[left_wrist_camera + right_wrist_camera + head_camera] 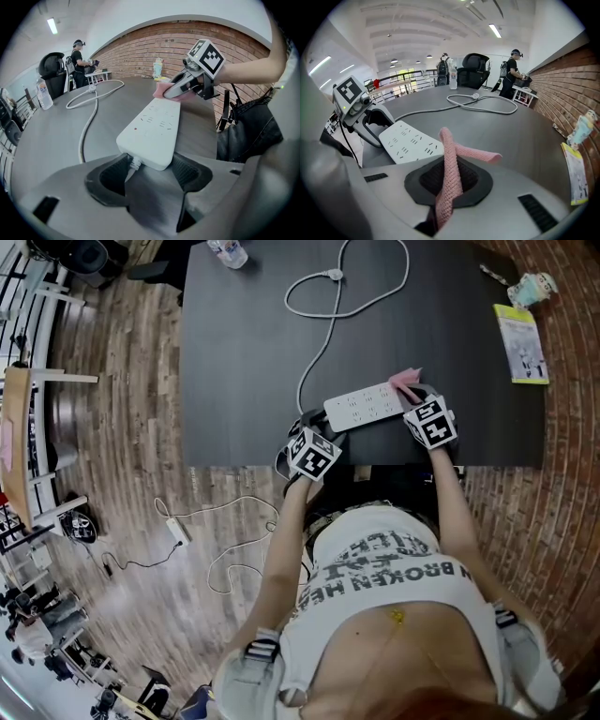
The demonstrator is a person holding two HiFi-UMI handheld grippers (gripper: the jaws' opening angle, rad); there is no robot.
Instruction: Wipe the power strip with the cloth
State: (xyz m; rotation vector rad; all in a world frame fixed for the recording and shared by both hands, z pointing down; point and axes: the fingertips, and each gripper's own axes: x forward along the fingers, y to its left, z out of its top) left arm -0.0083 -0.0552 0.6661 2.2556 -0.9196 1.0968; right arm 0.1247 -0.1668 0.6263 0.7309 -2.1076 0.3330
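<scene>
- One white strip point(366, 407) lies near the front edge of the dark table point(244, 343), slightly skewed, and it is the only one on the table.
- Its single cable point(323, 334) runs from the strip's left end and loops across the tabletop.
- The left gripper point(317, 427) is at that cable end. In its own view the two jaws are pressed against the strip point(152, 129), one on each side of the end, and the cord comes out between them.
- The right gripper point(414, 399) is at the strip's other end with its jaws clamped on one pink cloth point(450, 168).
- A strip of the cloth stands up between the jaws and a flap folds off to the right.
- In the head view the cloth point(406, 381) sticks out at the strip's far right corner. The left gripper view shows it point(160, 88) touching that end, under the right gripper point(171, 91).
- From the right gripper view the strip point(410, 142) lies just left of the cloth, and the left gripper point(370, 126) is beyond it.
- One bottle point(228, 251) stands at the table's far edge.
- One yellow booklet point(520, 343) lies at the right edge of the table.
- Two people point(513, 65) stand in the background of the right gripper view.
</scene>
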